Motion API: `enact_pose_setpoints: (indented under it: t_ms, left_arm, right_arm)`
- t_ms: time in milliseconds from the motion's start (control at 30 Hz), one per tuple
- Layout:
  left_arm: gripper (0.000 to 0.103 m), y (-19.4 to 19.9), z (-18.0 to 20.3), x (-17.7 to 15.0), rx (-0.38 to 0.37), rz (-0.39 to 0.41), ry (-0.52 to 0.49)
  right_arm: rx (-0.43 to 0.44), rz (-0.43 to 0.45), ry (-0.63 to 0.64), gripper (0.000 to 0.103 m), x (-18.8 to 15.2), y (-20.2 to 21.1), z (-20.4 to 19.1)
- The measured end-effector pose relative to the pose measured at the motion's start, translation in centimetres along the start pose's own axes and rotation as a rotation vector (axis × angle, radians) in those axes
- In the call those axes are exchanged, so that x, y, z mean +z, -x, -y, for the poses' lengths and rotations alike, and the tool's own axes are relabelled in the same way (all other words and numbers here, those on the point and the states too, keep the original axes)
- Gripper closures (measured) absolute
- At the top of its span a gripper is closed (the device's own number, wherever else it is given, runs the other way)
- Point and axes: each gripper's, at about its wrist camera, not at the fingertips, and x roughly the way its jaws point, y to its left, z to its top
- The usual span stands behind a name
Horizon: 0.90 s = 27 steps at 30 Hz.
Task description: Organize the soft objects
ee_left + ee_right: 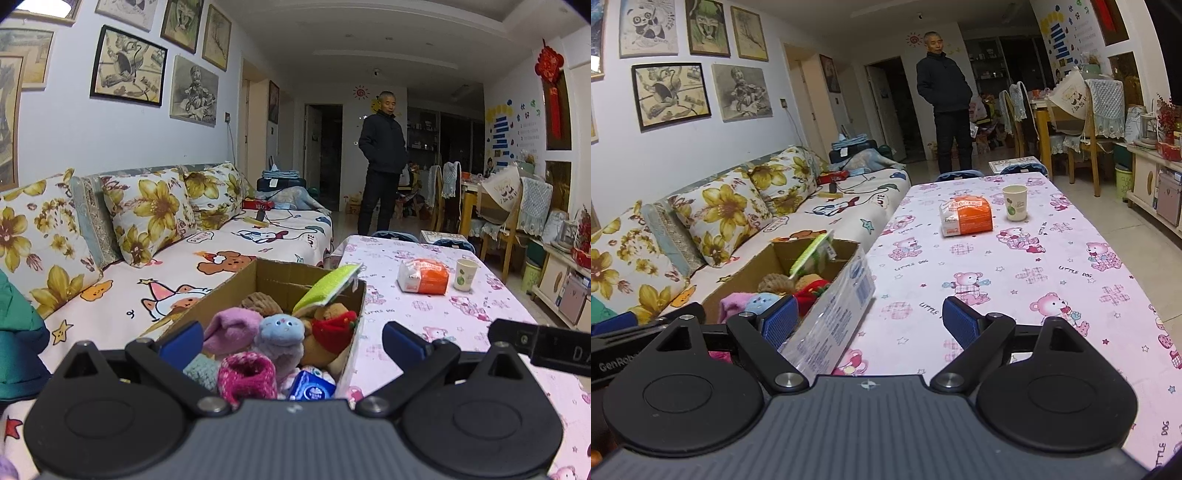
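A cardboard box (pixel 280 275) stands at the table's left edge by the sofa. It holds several soft things: a pink sock (pixel 231 330), a blue plush (pixel 280 332), a magenta knit piece (pixel 247 374), a bear in a red scarf (pixel 332 328), a green sponge (pixel 327 286) and a blue tissue pack (pixel 310 386). My left gripper (pixel 291 341) is open and empty just above the box. My right gripper (pixel 870 317) is open over the table beside the box (pixel 834 306); nothing is between its fingers.
The table has a pink bear-print cloth (pixel 1015 266). An orange and white pack (pixel 966 216) and a paper cup (pixel 1015 203) stand at its far end. A sofa with flowered cushions (pixel 147 214) runs along the left. A man (pixel 382 162) stands beyond the table.
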Motion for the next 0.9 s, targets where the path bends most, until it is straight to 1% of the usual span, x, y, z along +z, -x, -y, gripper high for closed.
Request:
enact_pose_setpoints:
  t_ms: [233, 500, 900]
  left_arm:
    - [0.001, 1.9, 0.2, -0.1, 0.007, 0.019, -0.019]
    - [0.001, 3.5, -0.4, -0.2, 0.020, 0.038, -0.010]
    - [0.001, 4.2, -0.3, -0.5, 0.039, 0.060, -0.007]
  right_arm:
    - [0.006, 0.015, 0.047, 0.000, -0.2, 1.5, -0.5]
    - [0.017, 0.009, 0.072, 0.000, -0.4, 1.9, -0.8]
    - [0.023, 0.023, 0.096, 0.000, -0.2, 1.5, -0.4]
